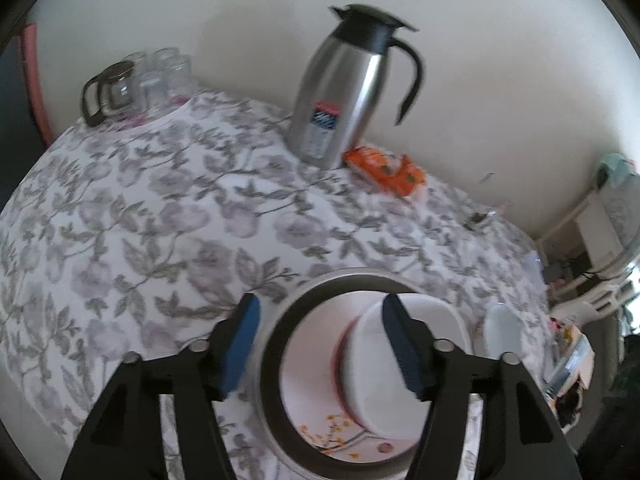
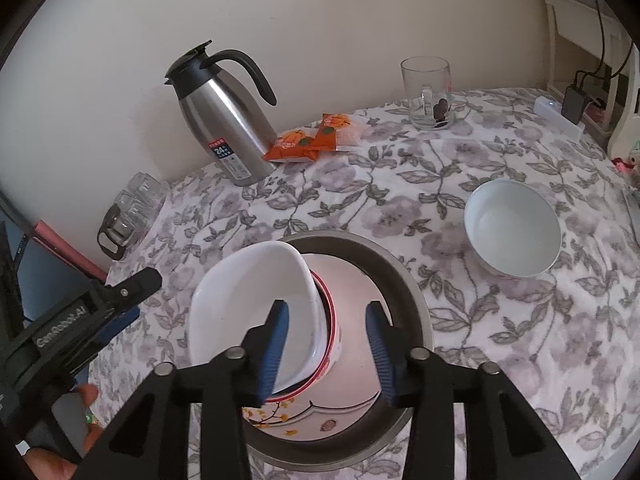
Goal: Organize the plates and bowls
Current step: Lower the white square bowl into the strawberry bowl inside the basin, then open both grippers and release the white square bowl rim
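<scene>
**Stacked bowls in the pan, both grippers spread**

Right gripper [image 2: 328, 344]: fingers spread, above the pan [image 2: 404, 280]; left pad in front of the top bowl's wall, contact cannot be told; nothing pinched. Left gripper [image 1: 320, 344]: fingers spread wide, straddling the pan's rim, gripping nothing.

Pan holds a floral plate [image 2: 304, 420]. On the plate, a red-rimmed bowl [image 2: 330, 344] with a white bowl [image 2: 248, 296] nested in it, tilted. Second white bowl [image 2: 512, 228] on the cloth [image 2: 500, 360] right of the pan, apart from it. Behind the pan: steel jug [image 2: 224, 120], orange packets [image 2: 308, 140], glass mug [image 2: 428, 92]. Left of the pan: cluster of glasses [image 2: 132, 208].
</scene>
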`<state>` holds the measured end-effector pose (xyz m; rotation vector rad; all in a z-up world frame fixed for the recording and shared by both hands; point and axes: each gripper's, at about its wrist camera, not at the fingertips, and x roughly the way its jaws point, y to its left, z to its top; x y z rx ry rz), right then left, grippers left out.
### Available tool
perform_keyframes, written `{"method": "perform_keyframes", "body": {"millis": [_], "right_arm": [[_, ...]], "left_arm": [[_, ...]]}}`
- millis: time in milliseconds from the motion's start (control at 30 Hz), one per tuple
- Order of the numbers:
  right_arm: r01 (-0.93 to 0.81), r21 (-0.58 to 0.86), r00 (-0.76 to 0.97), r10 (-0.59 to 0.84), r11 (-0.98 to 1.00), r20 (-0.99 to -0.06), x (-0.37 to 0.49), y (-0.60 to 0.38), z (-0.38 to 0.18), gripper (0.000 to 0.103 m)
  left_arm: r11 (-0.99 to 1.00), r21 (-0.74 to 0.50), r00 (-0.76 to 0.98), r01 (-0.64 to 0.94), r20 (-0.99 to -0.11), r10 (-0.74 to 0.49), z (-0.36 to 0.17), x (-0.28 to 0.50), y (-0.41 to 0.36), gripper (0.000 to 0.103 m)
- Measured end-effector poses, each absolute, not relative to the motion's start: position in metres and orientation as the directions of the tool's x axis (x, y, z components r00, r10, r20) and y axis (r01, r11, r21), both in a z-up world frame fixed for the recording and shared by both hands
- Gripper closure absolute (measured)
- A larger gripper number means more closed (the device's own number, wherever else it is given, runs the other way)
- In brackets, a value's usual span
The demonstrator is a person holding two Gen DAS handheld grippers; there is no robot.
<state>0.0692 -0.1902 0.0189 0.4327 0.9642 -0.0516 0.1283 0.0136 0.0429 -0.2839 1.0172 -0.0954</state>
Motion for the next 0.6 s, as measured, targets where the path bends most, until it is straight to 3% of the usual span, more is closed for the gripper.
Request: {"method": "perform_keyframes", "body": {"millis": [100,167,233,300,367,433,600], "right_arm": [[0.242,0.32,0.572,0.132,0.916,-0.81,0.07,-0.191,0.017,0.04],[0.248,0.309,0.568,0.12,0.918,-0.814,0.07,-0.191,0.015,0.035],[0.252,0.303,0.564,0.115,0.919,-0.818,0.071,-0.191,0.013,0.029],[0.252,0.298,0.563,0.111,0.921,-0.819,0.071,-0.191,0.011,0.027],[0.249,0.296,0.565,0.11,0.922,-0.818,0.071,-0.191,0.012,0.026],[0.25,0.294,0.57,0.105,0.923,-0.815,0.071,-0.191,0.012,0.016],[0.254,0.291,0.572,0.099,0.922,-0.814,0.071,-0.192,0.012,0.012]], "left_arm": [[0.961,-0.26,0.493,-0.094,-0.851,-0.183,0.032,0.132,0.021,0.034],[0.961,-0.25,0.483,-0.117,-0.86,-0.165,0.026,0.133,0.025,0.023],[0.959,-0.244,0.481,-0.141,-0.864,-0.149,0.023,0.134,0.029,0.022],[0.957,-0.246,0.482,-0.153,-0.864,-0.145,0.022,0.134,0.032,0.021],[0.954,-0.25,0.483,-0.168,-0.864,-0.141,0.02,0.134,0.035,0.012],[0.951,-0.254,0.486,-0.178,-0.863,-0.14,0.02,0.135,0.038,0.011],[0.947,-0.262,0.471,-0.188,-0.87,-0.147,0.016,0.137,0.04,0.011]]}}
